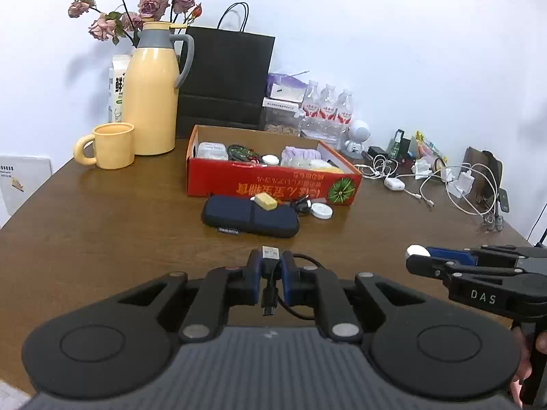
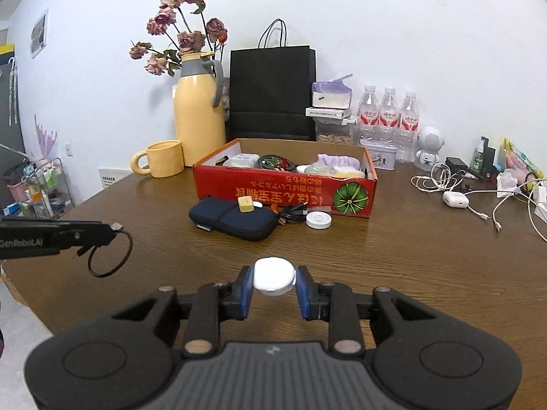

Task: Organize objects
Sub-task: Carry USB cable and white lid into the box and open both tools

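Closed on a black USB cable [image 1: 270, 273], left gripper [image 1: 270, 266] fingers hold it above the brown wooden desk [image 1: 119, 225], silver plug poking forward, loop hanging beneath. Clamped between right gripper [image 2: 273, 278] fingers, a round white puck-shaped disc [image 2: 274, 275], also above the desk. Further back, a dark navy zip pouch [image 2: 236, 220] with a small yellow block [image 2: 245, 204] on top, beside a second white disc [image 2: 318, 220]. Behind those, an open red cardboard box [image 2: 283, 193] holding cables, cases and a purple cloth.
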`<state>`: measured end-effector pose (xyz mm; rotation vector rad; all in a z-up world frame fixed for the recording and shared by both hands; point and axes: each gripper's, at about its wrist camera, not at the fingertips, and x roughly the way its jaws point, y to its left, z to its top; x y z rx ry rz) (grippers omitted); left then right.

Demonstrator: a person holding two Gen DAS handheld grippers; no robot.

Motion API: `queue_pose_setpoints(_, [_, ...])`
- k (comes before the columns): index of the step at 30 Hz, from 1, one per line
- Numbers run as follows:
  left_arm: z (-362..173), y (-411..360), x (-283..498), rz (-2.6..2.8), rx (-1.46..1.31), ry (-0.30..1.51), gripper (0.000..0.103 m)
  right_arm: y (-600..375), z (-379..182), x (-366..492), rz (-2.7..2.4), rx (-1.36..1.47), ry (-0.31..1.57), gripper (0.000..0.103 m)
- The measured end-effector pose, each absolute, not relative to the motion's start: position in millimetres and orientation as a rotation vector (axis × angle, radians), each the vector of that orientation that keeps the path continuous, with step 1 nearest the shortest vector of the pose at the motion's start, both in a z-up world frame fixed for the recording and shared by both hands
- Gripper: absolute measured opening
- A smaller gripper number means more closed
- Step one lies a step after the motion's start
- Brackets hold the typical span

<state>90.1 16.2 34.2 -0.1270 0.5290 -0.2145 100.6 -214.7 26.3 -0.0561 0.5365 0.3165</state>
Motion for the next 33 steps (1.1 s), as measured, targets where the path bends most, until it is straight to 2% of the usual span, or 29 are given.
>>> queue_pose_setpoints(6, [48.3,22.5,146.3,-0.259,-0.143,0.52,0.013,-212.3,32.0,137.5,0.37,-0.045,0.539,0.025])
queue_pose_setpoints(14, [75.4,0.0,300.2,-0.34,-0.054,0.52,0.013,-206.2,75.2,263.5,0.391,-0.14,0.481,0.025])
queue_pose_setpoints(19, [47.3,-37.1,400.0,-0.355,0.041,0.631,0.013,-202.1,87.4,380.9,0.406,-0.048,0.552,0.025])
queue_pose_setpoints(26, [-17.5,-49.9,474.4,-0.319,-0.024,0.789,0.015,-162.7,30.2,502.5,0.386,-0.06,0.754,0.025])
queue_pose_setpoints(27, [-26.9,-50.7,477.3,-0.349,-0.029,0.822,0.017,-159.0,18.7,514.1,0.372,-0.059,0.78,0.026])
queue_pose_setpoints(28, [-31.3,-50.5,477.5,-0.373,-0.034,0.837,0.031,-157.0,8.3,522.3,0.371,-0.051,0.809,0.026])
queue_pose_setpoints(29, [-33.5,-49.3,475.2,-0.39,-0.04,0.832,0.051,-155.9,-0.4,528.9,0.376,-0.041,0.835,0.026])
queue_pose_setpoints(30, [-33.2,-47.2,470.8,-0.394,-0.044,0.808,0.059,-155.9,-6.9,533.8,0.372,-0.026,0.855,0.028])
queue_pose_setpoints(31, [-30.4,-43.9,467.2,-0.384,-0.044,0.782,0.063,-157.0,-12.3,536.0,0.359,-0.007,0.863,0.035])
queue_pose_setpoints(33, [-20.6,-35.2,463.1,-0.387,-0.053,0.757,0.064,-161.5,-12.1,535.7,0.346,0.026,0.853,0.036])
